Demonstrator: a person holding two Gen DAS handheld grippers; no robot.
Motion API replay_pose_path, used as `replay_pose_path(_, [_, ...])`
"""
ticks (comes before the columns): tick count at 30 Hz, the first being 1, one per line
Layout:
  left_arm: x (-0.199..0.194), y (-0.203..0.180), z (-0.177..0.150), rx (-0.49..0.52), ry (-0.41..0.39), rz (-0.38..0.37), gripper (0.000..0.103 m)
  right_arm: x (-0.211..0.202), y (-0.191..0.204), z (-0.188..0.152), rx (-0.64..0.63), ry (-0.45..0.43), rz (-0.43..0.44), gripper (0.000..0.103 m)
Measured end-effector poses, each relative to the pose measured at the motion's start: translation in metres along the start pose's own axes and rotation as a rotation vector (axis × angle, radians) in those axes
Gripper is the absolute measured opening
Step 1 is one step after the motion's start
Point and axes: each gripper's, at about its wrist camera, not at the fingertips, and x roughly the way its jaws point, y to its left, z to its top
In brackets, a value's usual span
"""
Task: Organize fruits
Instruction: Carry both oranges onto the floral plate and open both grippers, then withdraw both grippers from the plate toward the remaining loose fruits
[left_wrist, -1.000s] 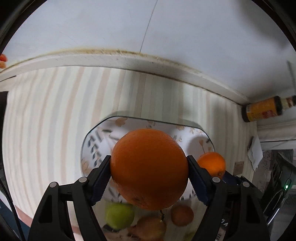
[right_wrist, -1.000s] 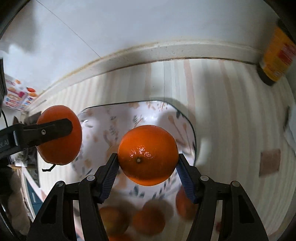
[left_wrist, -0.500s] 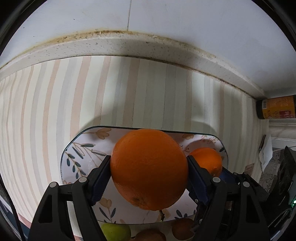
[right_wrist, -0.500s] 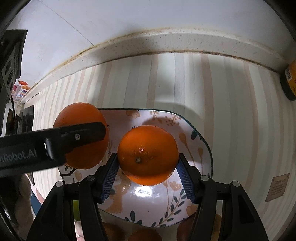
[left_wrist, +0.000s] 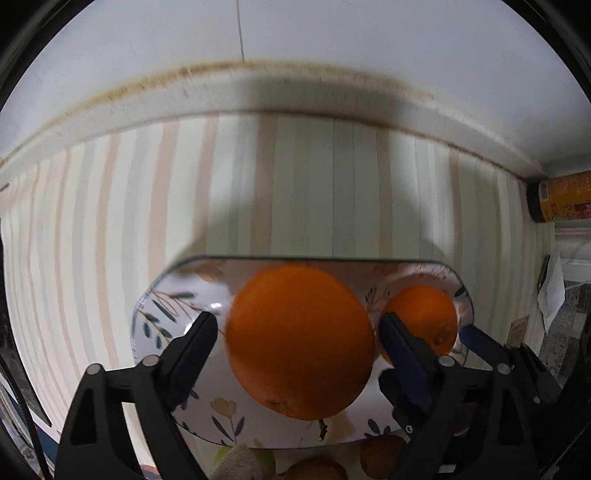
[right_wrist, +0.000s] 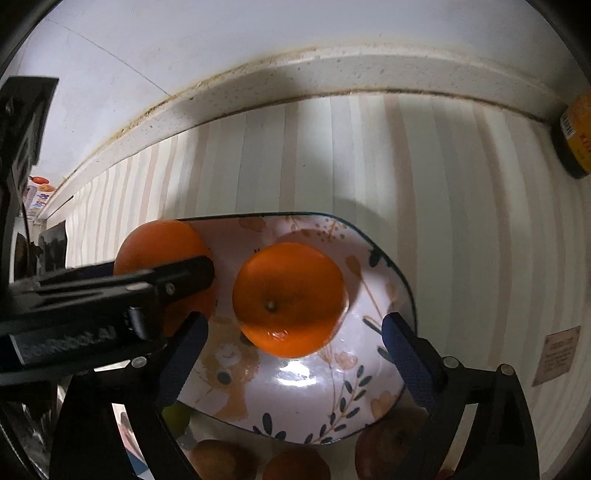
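Note:
A floral plate (left_wrist: 173, 306) (right_wrist: 373, 384) lies on a striped cloth. My left gripper (left_wrist: 297, 338) is open around a large orange (left_wrist: 299, 343) that rests on the plate; gaps show on both sides. My right gripper (right_wrist: 291, 338) is open, with a smaller orange (right_wrist: 290, 299) sitting on the plate between its spread fingers. The smaller orange also shows in the left wrist view (left_wrist: 421, 317). The large orange shows in the right wrist view (right_wrist: 159, 243), partly behind the left gripper's finger.
A wall and raised ledge (left_wrist: 295, 92) run behind the cloth. An orange-labelled bottle (left_wrist: 561, 201) lies at the far right. More fruit, including a green one (right_wrist: 177, 419) and brownish ones (right_wrist: 291, 465), lies in front of the plate.
Both grippers have opened and let go of their oranges, which now sit on the plate. The plate looks closer and lower in both views.

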Motion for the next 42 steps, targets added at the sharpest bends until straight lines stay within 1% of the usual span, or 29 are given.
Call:
replay_pose_path(2, [-0.006, 0.001, 0.002, -0.01, -0.001, -0.02, 0.09, -0.004, 0.0, -0.002, 0.003, -0.003, -0.032, 0.097])
replay_pose_path(5, [-0.018, 0.003, -0.002, -0.003, -0.035, 0.025, 0.09, -0.012, -0.002, -0.008, 0.011, -0.002, -0.066, 0.097])
replay_pose_path(7, [-0.027, 0.004, -0.009, 0.009, -0.06, 0.065, 0.09, -0.023, -0.004, -0.014, 0.017, -0.011, -0.103, 0.097])
replay_pose_path(9, [-0.036, 0.008, -0.019, 0.007, -0.075, 0.086, 0.09, -0.034, -0.004, -0.022, 0.015, -0.022, -0.119, 0.097])
replay_pose_path(14, [-0.063, 0.021, -0.048, -0.01, -0.137, 0.097, 0.09, -0.063, 0.002, -0.044, 0.005, -0.062, -0.139, 0.097])
replay_pose_path(18, [-0.091, 0.036, -0.079, -0.01, -0.195, 0.102, 0.09, -0.085, 0.019, -0.062, -0.016, -0.095, -0.153, 0.097])
replay_pose_path(23, [-0.121, 0.042, -0.113, -0.01, -0.256, 0.101, 0.09, -0.112, 0.033, -0.089, -0.02, -0.119, -0.146, 0.097])
replay_pose_path(30, [-0.16, 0.042, -0.16, -0.004, -0.341, 0.111, 0.09, -0.153, 0.056, -0.126, -0.037, -0.206, -0.164, 0.097])
replay_pose_path(32, [-0.171, 0.042, -0.171, 0.0, -0.367, 0.107, 0.09, -0.164, 0.059, -0.134, -0.039, -0.231, -0.168, 0.097])
replay_pose_path(33, [-0.176, 0.04, -0.175, 0.001, -0.365, 0.116, 0.09, -0.171, 0.061, -0.14, -0.037, -0.244, -0.165, 0.097])
replay_pose_path(37, [-0.2, 0.034, -0.198, 0.028, -0.427, 0.13, 0.09, -0.197, 0.066, -0.162, -0.035, -0.299, -0.17, 0.097])
replay_pose_path(42, [-0.22, 0.028, -0.219, 0.05, -0.476, 0.116, 0.09, -0.226, 0.069, -0.185, -0.028, -0.353, -0.179, 0.097])
